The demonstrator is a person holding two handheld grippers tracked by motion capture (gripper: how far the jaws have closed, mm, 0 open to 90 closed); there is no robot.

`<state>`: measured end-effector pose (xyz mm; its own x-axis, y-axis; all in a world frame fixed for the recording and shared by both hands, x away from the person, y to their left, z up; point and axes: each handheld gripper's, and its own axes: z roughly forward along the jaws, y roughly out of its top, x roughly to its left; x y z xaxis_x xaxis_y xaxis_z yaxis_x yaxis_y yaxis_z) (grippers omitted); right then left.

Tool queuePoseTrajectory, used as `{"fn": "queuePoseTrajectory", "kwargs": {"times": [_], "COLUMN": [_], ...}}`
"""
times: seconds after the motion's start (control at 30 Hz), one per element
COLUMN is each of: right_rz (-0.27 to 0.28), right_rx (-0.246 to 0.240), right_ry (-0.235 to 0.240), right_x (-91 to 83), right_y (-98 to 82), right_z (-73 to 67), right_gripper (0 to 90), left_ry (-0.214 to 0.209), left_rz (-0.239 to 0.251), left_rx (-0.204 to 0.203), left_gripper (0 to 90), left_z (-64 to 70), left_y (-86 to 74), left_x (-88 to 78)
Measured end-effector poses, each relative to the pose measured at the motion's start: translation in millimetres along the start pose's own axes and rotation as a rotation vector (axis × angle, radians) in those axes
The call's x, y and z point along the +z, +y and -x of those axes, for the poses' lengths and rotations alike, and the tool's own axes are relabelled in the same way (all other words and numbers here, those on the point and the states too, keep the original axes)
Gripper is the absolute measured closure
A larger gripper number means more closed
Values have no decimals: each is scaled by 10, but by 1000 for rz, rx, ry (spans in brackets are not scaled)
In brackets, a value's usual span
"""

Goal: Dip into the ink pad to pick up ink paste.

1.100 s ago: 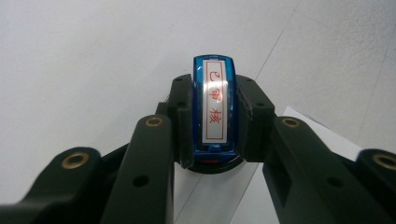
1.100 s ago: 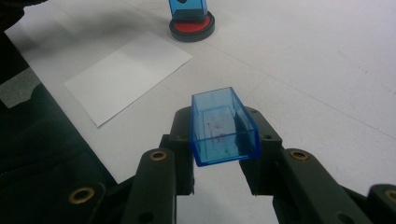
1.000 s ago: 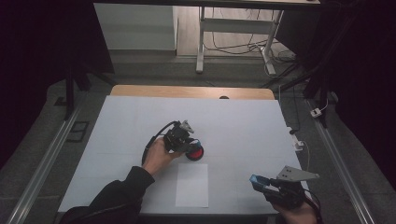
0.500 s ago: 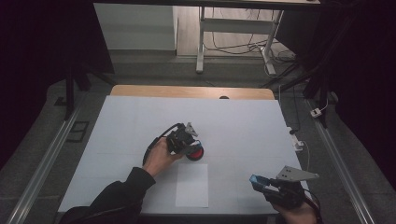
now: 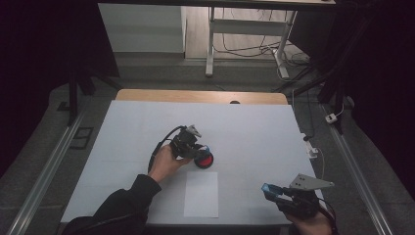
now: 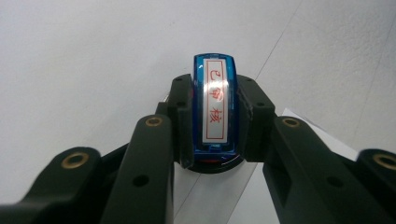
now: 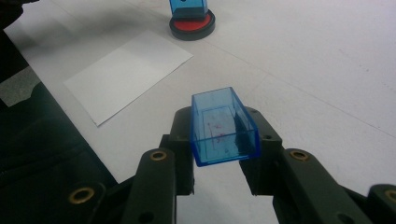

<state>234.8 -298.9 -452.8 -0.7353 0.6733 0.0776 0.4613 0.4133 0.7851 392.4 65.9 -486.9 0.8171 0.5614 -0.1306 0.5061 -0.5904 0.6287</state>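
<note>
Two small blue plastic pieces, both light, rigid and slick. Stamp [image 6: 215, 107] clamped by its flat sides in left gripper [image 6: 214, 140], sitting on red ink pad [image 5: 204, 160] mid-worktop [image 5: 254, 132], just beyond white paper sheet [image 5: 201, 194]. Stamp's clear cap [image 7: 223, 126] clamped in right gripper [image 7: 219, 154] near front right edge, well apart. Best held by broad flat faces; too hard a squeeze could crack thin cap walls. Label on stamp top: red frame, three red Chinese characters, probably 已审核.
</note>
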Motion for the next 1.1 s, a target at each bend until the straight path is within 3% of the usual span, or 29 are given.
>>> {"fn": "queuePoseTrajectory", "kwargs": {"times": [0.2,0.43,0.67,0.87,1.1], "right_rz": [1,2,-1,1,6], "right_rx": [1,0,0,2,3], "right_ry": [1,2,2,3,-1], "right_x": [2,1,-4,-8,-13], "right_y": [-1,0,0,-1,-5], "right_z": [1,0,3,6,4], "right_gripper": [682,682,682,681,681], "left_ry": [17,116,103,99,86], "left_rz": [4,-15,5,-8,21], "left_rx": [7,89,69,73,71], "left_gripper": [704,703,702,700,700], "left_z": [31,213,187,173,194], "left_y": [-5,17,-5,24,77], "left_x": [4,20,17,4,-112]}}
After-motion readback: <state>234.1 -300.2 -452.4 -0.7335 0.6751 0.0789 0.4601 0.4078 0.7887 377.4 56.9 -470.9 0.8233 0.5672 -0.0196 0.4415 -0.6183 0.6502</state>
